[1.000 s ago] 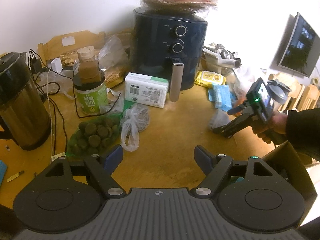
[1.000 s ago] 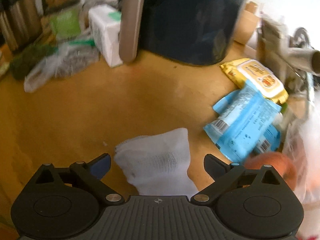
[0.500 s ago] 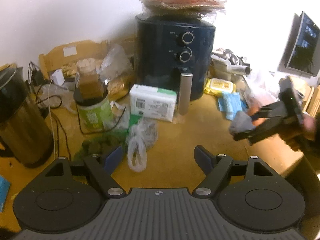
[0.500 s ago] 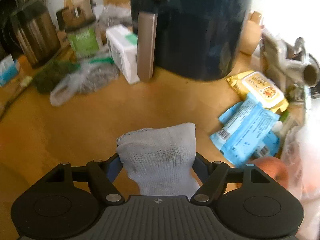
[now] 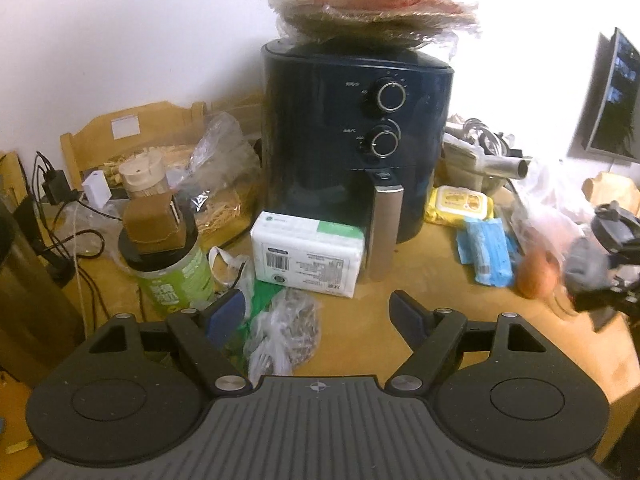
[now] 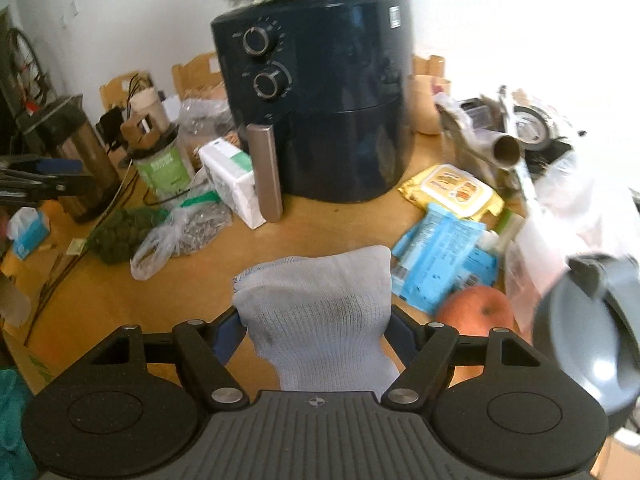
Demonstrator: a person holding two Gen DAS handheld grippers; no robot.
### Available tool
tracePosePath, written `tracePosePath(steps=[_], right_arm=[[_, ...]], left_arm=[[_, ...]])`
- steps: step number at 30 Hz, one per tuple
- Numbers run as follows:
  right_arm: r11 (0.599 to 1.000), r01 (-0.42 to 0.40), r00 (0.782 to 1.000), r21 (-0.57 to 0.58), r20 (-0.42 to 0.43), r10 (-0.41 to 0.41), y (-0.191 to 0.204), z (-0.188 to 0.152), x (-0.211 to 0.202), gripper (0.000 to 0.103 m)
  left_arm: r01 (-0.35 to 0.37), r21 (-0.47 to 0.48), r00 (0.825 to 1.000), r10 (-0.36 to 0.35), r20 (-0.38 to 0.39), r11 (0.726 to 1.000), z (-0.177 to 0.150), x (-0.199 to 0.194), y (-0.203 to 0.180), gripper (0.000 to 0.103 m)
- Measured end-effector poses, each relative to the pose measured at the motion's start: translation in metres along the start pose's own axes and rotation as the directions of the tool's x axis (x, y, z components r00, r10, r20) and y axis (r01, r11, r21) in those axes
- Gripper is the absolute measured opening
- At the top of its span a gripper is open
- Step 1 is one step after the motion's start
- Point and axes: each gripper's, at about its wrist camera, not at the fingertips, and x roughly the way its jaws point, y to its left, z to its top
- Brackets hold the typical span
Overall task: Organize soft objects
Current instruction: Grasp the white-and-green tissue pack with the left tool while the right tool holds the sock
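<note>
A light grey knitted sock (image 6: 316, 304) hangs above the wooden table (image 6: 120, 300), and my right gripper (image 6: 316, 320) is shut on it, both pads pressing its sides. At the far right of the left wrist view that right gripper (image 5: 600, 280) shows blurred, with the sock (image 5: 580, 264) in it. My left gripper (image 5: 316, 312) is open and its jaws are opening a little, with nothing between them. It hovers over a clear bag of seeds (image 5: 288, 328). In the right wrist view the left gripper (image 6: 36, 176) shows at the left edge.
A dark blue air fryer (image 5: 352, 140) stands at the back, with a white box (image 5: 308, 256) and a green jar (image 5: 172, 272) in front. Blue wipe packs (image 6: 440, 256), a yellow pack (image 6: 452, 188), an apple (image 6: 476, 308) and a grey lidded jug (image 6: 592, 328) crowd the right.
My right gripper closed on the sock and lifted it off the table. The left gripper moved across the table toward the air fryer, staying open.
</note>
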Motion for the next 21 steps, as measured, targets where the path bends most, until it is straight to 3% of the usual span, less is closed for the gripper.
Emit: tracePosePath(steps=[3, 15, 21], right_arm=[[1.0, 0.015, 1.0, 0.025, 0.019, -0.015, 0.0, -0.007, -0.014, 0.077], [0.995, 0.063, 0.996, 0.077, 0.055, -0.067, 0.004, -0.028, -0.05, 0.077], [0.992, 0.076, 0.994, 0.105, 0.067, -0.083, 0.005, -0.036, -0.06, 0.077]], left_arm=[[0.004, -0.007, 1.0, -0.004, -0.009, 1.0, 0.002, 0.013, 0.001, 0.089], [-0.017, 0.063, 1.0, 0.019, -0.022, 0.998, 0.018, 0.06, -0.005, 0.091], [-0.029, -0.02, 0.998, 0.028, -0.05, 0.999, 0.029, 0.087, -0.005, 0.092]])
